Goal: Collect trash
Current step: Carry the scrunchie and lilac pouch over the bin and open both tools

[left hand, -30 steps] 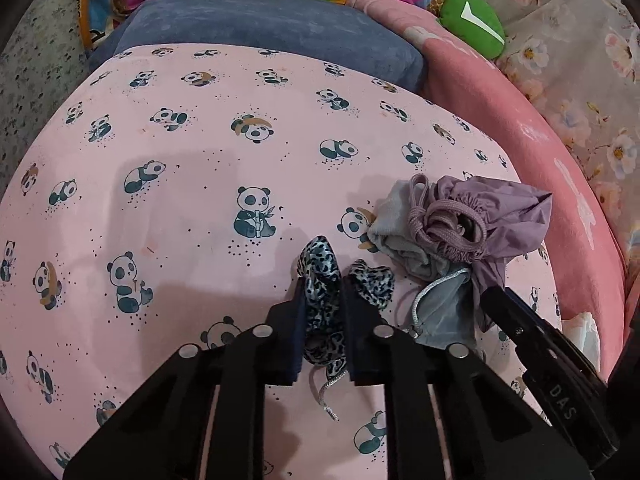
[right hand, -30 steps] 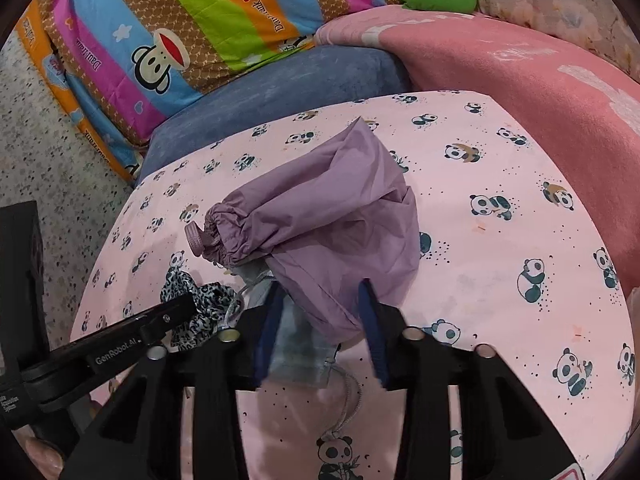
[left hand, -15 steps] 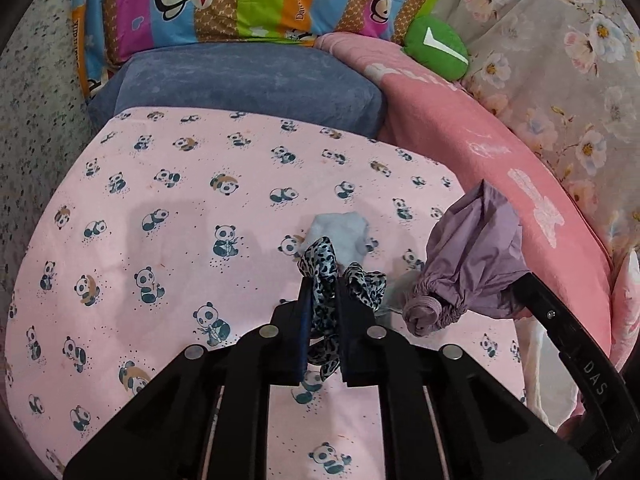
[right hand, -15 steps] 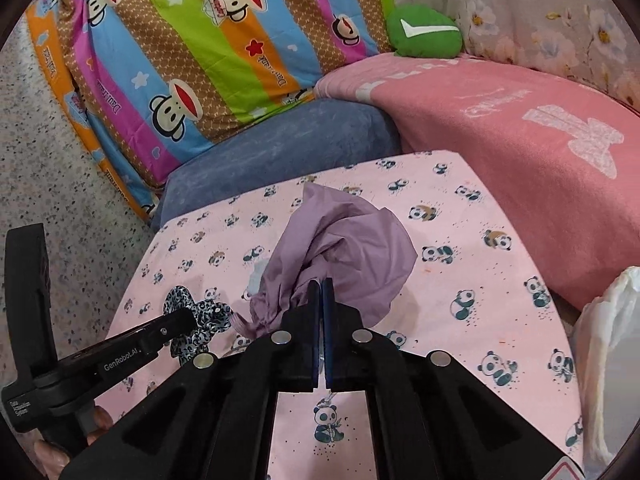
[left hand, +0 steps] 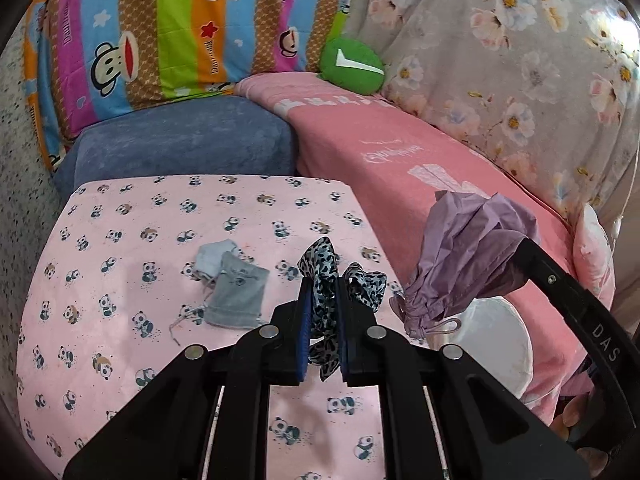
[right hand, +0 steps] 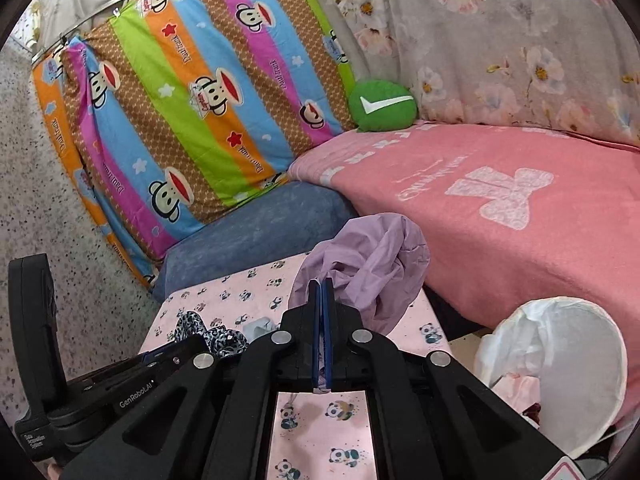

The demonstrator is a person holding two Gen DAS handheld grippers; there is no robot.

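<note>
white-lined bin (right hand: 560, 364) partly cut off, contents perhaps pink scraps, grey pouch (left hand: 236, 296) print unreadable

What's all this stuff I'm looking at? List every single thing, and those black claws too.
Purple drawstring cloth bag: one, held in the right claw, lifted.
Leopard-print fabric scrunchie: one, blue-black, in the left claw.
Small grey pouches: two, overlapping, on the table.
Panda-print tablecloth: one, pink, covers the table.
White-lined bin: one, beside the table.
Pink blanket: one, on the bed.
Green round cushion: one, at the bed's corner.
Blue cushion: one, behind the table.
Left claw: black, shut.
Right claw: black, shut.
</note>
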